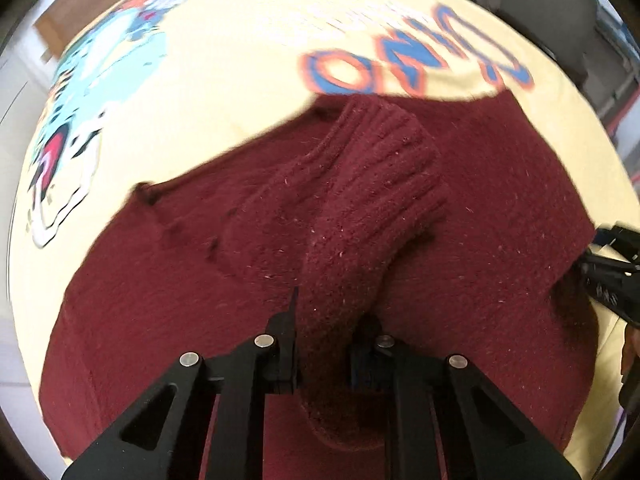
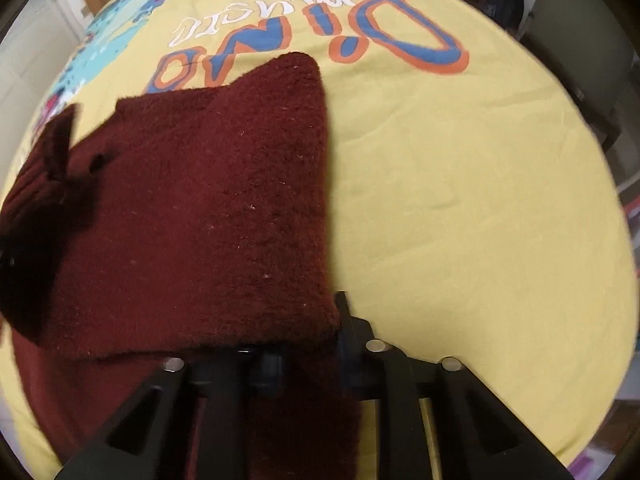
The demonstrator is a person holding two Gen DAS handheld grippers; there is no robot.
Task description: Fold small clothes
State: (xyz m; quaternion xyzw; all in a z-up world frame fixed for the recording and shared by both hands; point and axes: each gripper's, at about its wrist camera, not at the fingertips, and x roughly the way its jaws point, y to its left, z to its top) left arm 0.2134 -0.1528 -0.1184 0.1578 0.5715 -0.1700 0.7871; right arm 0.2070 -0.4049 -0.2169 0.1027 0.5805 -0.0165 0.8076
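**Inspector:** Though thick and fuzzy, the maroon knit garment (image 1: 480, 208) looks soft, light and limp; it will sag and bunch wherever it is not supported. I judge edges and corners the best holds.

**Clerk:** Where does it lie?

**Inspector:** On the yellow printed cloth (image 2: 460, 200), partly covering the blue-and-orange lettering (image 2: 400, 36). Its ribbed cuff (image 1: 380, 168) rises as a ridge at the garment's middle.

**Clerk:** And the grippers?

**Inspector:** The left gripper (image 1: 326, 344) is clamped on that ridge, knit pinched between its jaws. The right gripper (image 2: 304, 344) is closed on the garment's near corner, at the edge bordering bare cloth. No earlier view to compare.
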